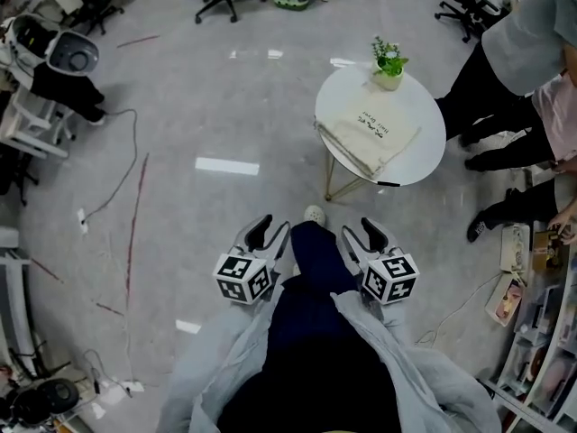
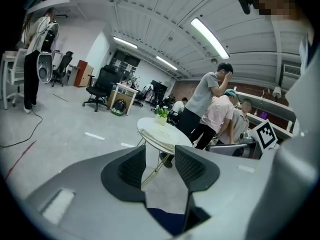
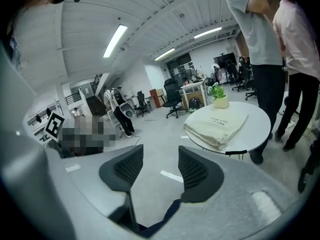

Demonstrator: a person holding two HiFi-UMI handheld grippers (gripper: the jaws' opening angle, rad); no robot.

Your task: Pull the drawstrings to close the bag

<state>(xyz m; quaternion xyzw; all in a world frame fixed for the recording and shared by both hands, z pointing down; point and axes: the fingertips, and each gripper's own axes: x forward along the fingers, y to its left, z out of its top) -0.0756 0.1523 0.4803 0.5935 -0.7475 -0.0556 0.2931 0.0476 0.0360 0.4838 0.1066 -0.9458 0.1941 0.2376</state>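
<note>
The cream drawstring bag (image 1: 368,135) is lying flat on the round white table (image 1: 425,142), reaching to the table's left edge as the head view shows it. A small potted plant (image 1: 389,63) is standing at the far edge just beyond the bag. The person is holding the left gripper (image 1: 270,233) and the right gripper (image 1: 362,233) on either side of a dark-trousered leg (image 1: 315,262), well apart from the table, each with its jaws standing partly apart and gripping nothing.

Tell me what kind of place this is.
Most likely an open-plan office or lab workspace: rolling office chairs and desks, long ceiling strip lights, and cables trailing across the polished floor. A round white table with a cloth bag and potted plant stands in the open.
</note>
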